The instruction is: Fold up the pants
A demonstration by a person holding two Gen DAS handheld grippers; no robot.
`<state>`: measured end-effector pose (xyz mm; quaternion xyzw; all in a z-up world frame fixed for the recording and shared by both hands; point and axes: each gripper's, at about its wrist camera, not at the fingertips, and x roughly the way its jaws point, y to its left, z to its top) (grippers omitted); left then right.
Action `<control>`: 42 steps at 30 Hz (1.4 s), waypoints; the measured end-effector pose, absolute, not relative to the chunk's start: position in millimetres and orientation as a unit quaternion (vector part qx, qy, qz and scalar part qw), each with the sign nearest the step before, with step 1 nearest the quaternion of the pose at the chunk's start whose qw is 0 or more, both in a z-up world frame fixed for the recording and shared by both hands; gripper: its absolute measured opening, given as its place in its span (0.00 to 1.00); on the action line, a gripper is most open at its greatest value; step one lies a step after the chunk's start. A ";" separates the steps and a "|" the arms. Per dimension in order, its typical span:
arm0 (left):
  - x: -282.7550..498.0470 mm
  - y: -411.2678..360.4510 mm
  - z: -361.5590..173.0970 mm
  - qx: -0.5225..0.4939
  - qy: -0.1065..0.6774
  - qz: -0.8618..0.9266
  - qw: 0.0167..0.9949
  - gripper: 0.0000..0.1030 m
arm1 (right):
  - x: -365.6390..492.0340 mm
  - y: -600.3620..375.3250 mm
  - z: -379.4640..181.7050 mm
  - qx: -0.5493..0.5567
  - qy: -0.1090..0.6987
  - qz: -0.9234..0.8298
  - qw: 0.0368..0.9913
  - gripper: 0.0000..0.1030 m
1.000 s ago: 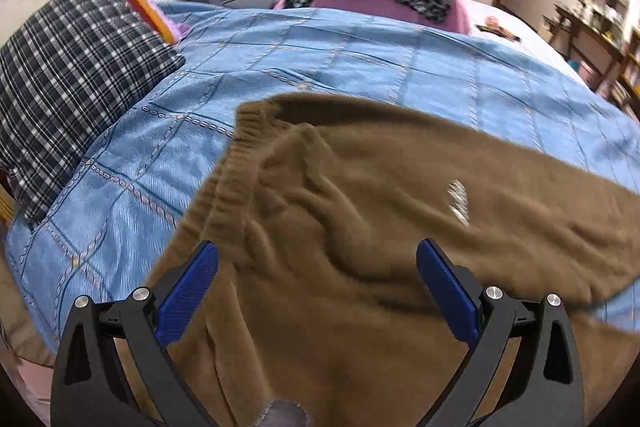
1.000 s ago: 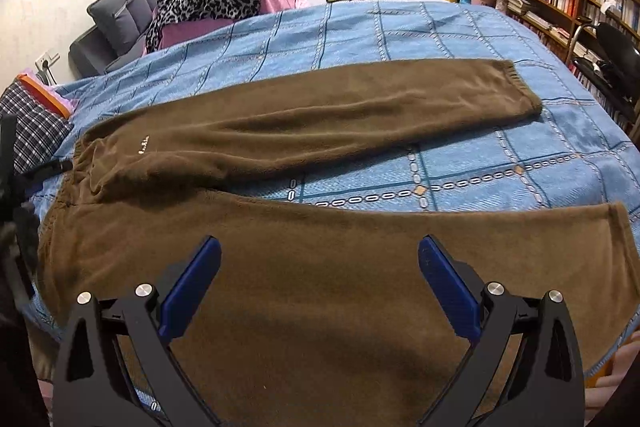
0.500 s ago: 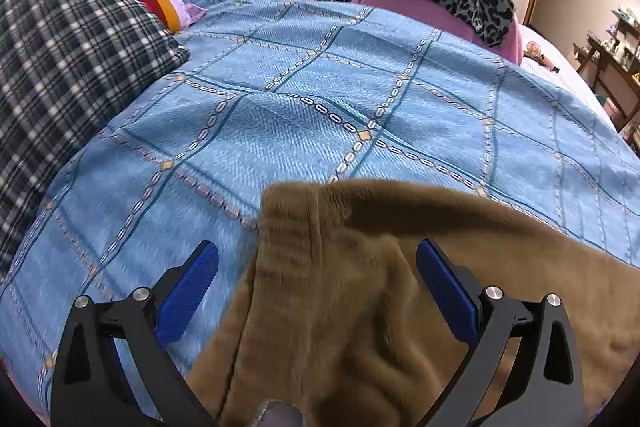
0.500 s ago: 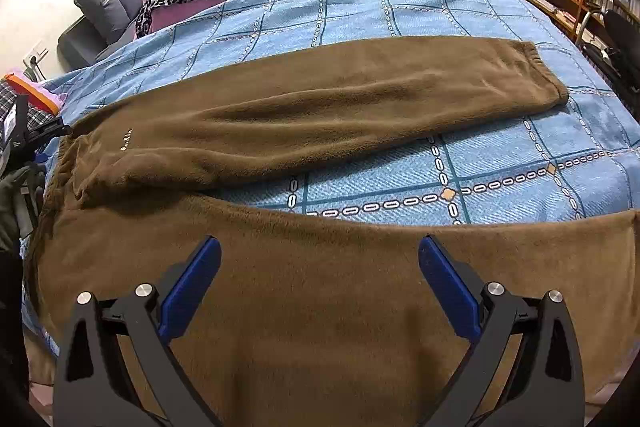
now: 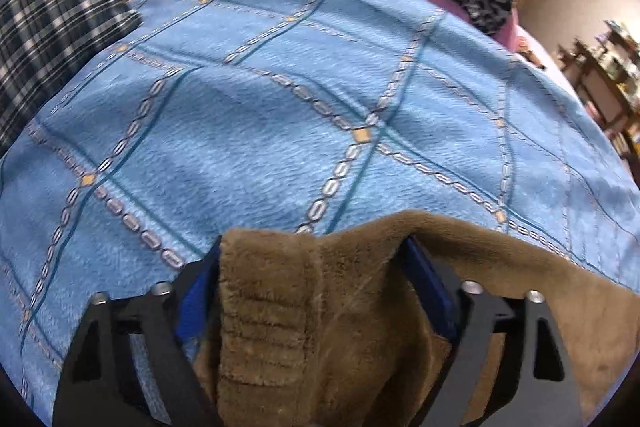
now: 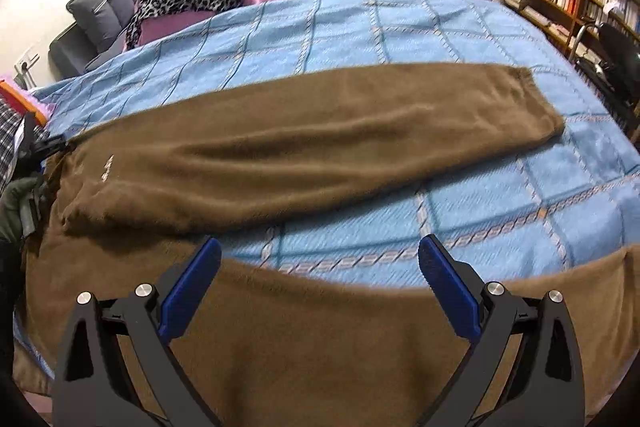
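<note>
Brown pants (image 6: 312,155) are spread on the bed (image 5: 280,115). Left tool (image 5: 310,267) has just been closing around the waistband corner; right tool (image 6: 320,267) hangs wide open, empty. A shallow bite could slip once lifted.

Brown fleece pants (image 6: 304,151) spread flat

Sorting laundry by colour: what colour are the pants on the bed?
Plain brown, fleecy; the pants show best in the right wrist view.

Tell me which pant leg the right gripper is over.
The near leg along the bed's front edge lies under the right gripper; the far leg stretches across the blanket behind.
</note>
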<state>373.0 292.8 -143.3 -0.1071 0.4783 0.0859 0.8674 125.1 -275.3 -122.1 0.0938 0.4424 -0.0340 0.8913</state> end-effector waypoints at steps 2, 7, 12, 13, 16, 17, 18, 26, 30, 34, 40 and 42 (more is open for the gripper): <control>370.9 291.0 -139.9 -0.105 0.473 0.075 0.871 0.61 | 131.6 -288.9 -118.9 0.099 0.438 -0.049 0.892 0.97; 356.7 283.4 -127.9 -0.106 0.461 0.054 0.880 0.38 | 146.5 -328.5 -118.1 0.138 0.430 -0.076 0.889 0.97; 336.9 268.5 -108.5 -0.094 0.445 0.031 0.890 0.37 | 162.7 -373.2 -123.5 0.162 0.427 -0.114 0.882 0.97; 332.3 265.6 -103.1 -0.091 0.440 0.026 0.893 0.37 | 167.6 -385.7 -124.8 0.169 0.426 -0.121 0.880 0.97; 315.0 255.4 -86.3 -0.081 0.426 0.009 0.901 0.37 | 181.4 -421.1 -125.8 0.188 0.425 -0.148 0.873 0.97; 307.9 252.3 -80.1 -0.078 0.422 0.003 0.903 0.37 | 186.0 -433.4 -125.6 0.198 0.423 -0.152 0.871 0.97; 303.5 249.7 -75.4 -0.075 0.419 -0.001 0.905 0.37 | 190.8 -446.6 -125.1 0.211 0.422 -0.157 0.868 0.97; 251.0 248.1 -49.6 -0.071 0.404 -0.021 0.912 0.37 | 241.3 -531.7 -124.1 0.287 0.403 -0.172 0.852 0.97; 226.4 250.7 -44.1 -0.070 0.400 -0.023 0.913 0.37 | 265.6 -559.4 -135.8 0.332 0.405 -0.160 0.837 0.97; 204.7 252.8 -44.0 -0.073 0.403 -0.020 0.912 0.37 | 284.5 -582.1 -144.0 0.379 0.401 -0.142 0.822 0.91; 170.2 270.8 -44.0 -0.105 0.394 -0.029 0.912 0.37 | 304.0 -609.6 -168.1 0.445 0.408 -0.141 0.785 0.85; 158.2 279.5 -43.9 -0.127 0.387 -0.033 0.913 0.37 | 302.7 -616.9 -174.9 0.455 0.409 -0.155 0.776 0.81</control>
